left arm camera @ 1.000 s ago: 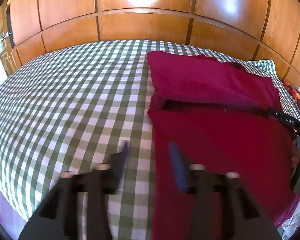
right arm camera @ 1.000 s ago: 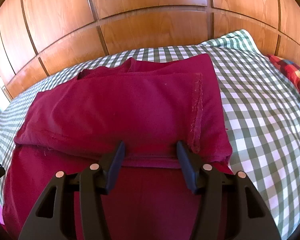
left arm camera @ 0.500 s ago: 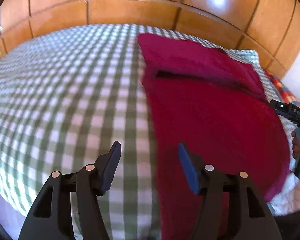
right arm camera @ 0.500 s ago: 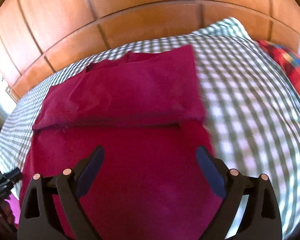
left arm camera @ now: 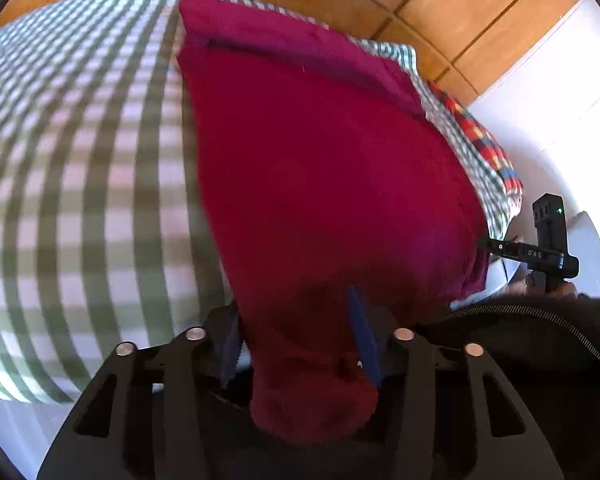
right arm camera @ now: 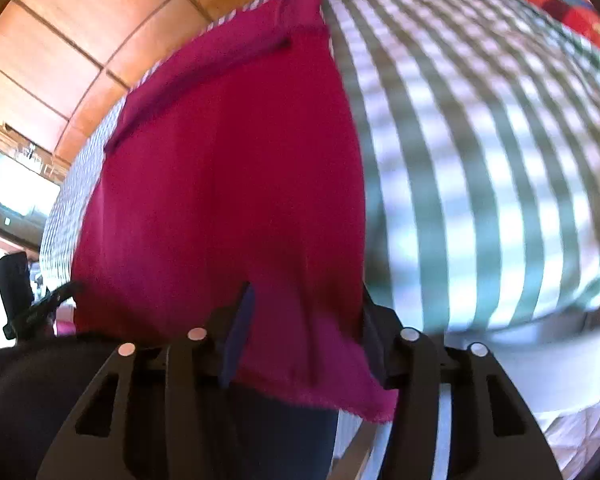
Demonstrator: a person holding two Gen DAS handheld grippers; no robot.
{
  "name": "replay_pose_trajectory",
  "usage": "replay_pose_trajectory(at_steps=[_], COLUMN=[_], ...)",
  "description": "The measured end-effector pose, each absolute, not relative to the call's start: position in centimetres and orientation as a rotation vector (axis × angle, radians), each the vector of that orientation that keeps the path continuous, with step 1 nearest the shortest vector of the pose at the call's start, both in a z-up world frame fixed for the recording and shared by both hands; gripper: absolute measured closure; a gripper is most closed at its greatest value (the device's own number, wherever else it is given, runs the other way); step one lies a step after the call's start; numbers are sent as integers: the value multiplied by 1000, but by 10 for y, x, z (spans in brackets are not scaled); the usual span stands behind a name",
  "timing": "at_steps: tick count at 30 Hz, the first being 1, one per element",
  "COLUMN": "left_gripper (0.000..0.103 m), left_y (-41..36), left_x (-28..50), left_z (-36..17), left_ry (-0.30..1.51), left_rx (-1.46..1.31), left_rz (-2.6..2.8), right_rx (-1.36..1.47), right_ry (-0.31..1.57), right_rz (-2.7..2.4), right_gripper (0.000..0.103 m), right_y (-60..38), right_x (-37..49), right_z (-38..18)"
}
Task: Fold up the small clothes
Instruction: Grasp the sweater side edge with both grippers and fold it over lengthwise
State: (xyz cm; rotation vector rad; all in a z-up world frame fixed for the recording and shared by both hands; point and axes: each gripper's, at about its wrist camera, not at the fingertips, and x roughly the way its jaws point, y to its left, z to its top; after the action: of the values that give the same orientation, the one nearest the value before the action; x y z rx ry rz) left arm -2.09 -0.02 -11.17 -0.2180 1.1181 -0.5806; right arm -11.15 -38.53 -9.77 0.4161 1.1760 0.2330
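A dark red garment (left arm camera: 320, 168) lies on the green checked bed, its far end folded back on itself (left arm camera: 284, 52). My left gripper (left arm camera: 296, 340) is at the garment's near left corner, which hangs over the bed edge and bunches between the open blue-padded fingers. My right gripper (right arm camera: 304, 332) is at the near right corner (right arm camera: 300, 360), with the hem draped between its open fingers. The garment also fills the right wrist view (right arm camera: 228, 184). Each gripper shows in the other's view, the right one (left arm camera: 540, 252) and the left one (right arm camera: 24, 304).
The checked bedsheet (left arm camera: 80, 160) spreads left of the garment and right of it (right arm camera: 480, 140). A wooden panelled headboard (left arm camera: 440, 4) stands behind. A red plaid cloth (left arm camera: 488, 148) lies at the bed's right edge. My dark zipped jacket (left arm camera: 520, 328) is close below.
Both grippers have dropped back from the fold line to the near bed edge. The garment's two near corners now lie between their fingers.
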Motion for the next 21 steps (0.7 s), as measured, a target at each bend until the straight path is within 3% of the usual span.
replay_pose_trajectory(at_steps=[1, 2, 3, 4, 14, 21], left_gripper=[79, 87, 88, 89, 90, 88], left_y=[-1, -1, 0, 2, 41, 51], left_x=[-22, -22, -24, -26, -4, 81], left_z=[-115, -116, -114, -108, -45, -36], left_ry=[1130, 1134, 1127, 1109, 892, 886], left_rx=[-218, -219, -233, -255, -533, -676], left_rz=[-581, -582, -593, -617, -726, -596], right_rx=[417, 415, 407, 402, 526, 580], right_ry=[1186, 1201, 1211, 1210, 897, 877], right_rz=[233, 234, 244, 258, 498, 408], right_gripper=[66, 72, 84, 90, 92, 91], right_y=[-385, -383, -381, -379, -369, -379], right_x=[-112, -113, -113, -112, -73, 20], right_z=[-101, -104, -105, -102, 0, 3])
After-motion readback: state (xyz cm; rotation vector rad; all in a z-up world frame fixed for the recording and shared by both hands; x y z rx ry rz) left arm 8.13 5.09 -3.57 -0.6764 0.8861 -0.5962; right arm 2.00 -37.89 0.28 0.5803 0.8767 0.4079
